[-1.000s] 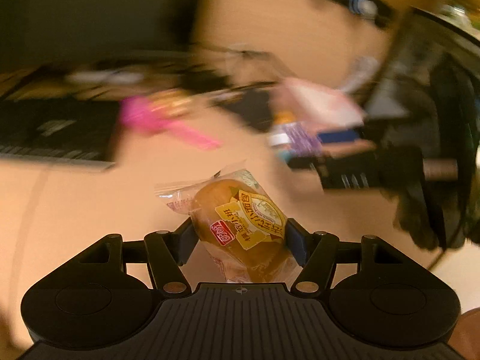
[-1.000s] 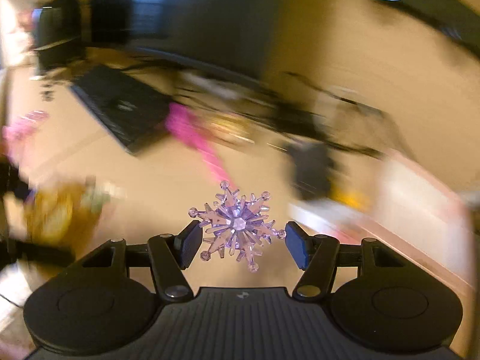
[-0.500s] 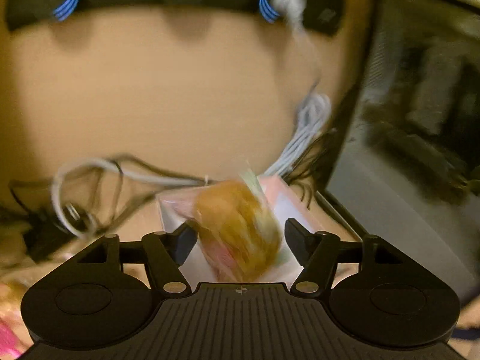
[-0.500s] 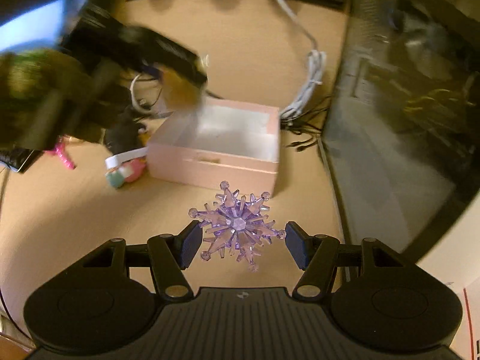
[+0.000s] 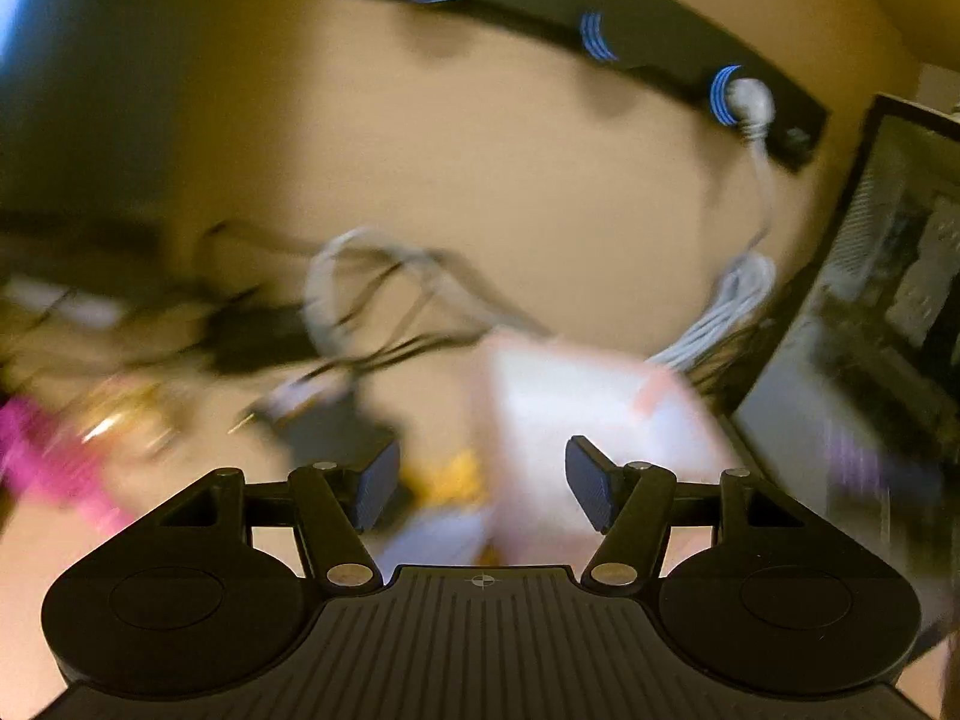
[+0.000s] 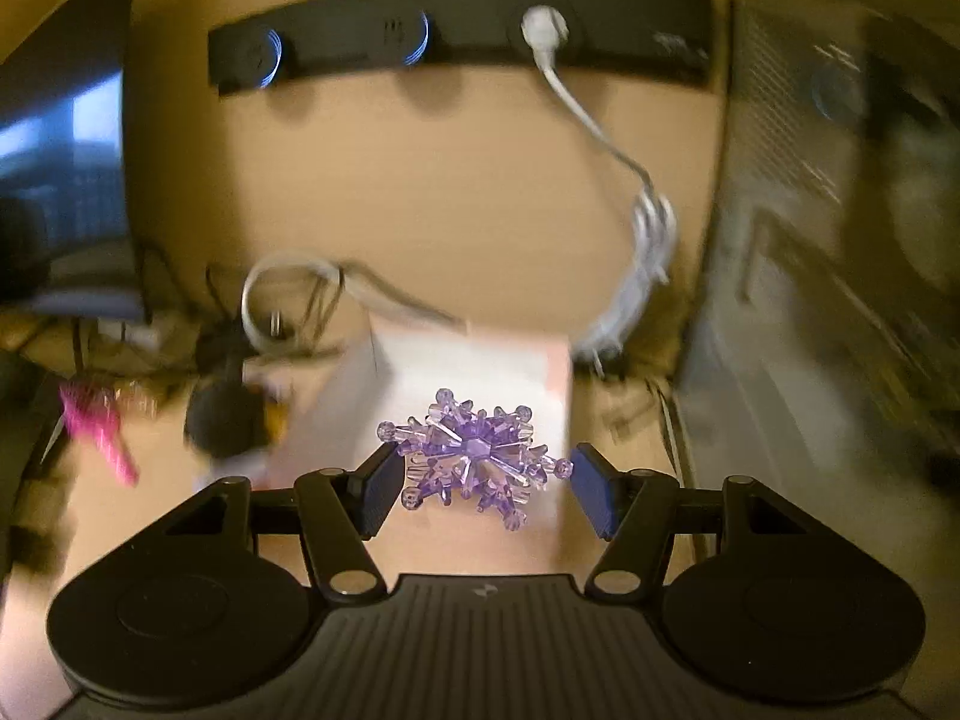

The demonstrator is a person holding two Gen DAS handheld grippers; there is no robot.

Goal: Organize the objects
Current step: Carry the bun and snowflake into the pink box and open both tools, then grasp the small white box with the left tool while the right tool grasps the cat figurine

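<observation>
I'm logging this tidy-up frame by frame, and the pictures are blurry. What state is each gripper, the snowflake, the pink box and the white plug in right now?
left gripper: open, nothing between its fingers.
right gripper: holding the purple snowflake between its fingers, above the box.
pink box: open at the top; contents too blurred to tell.
white plug: plugged into the black power strip.
</observation>
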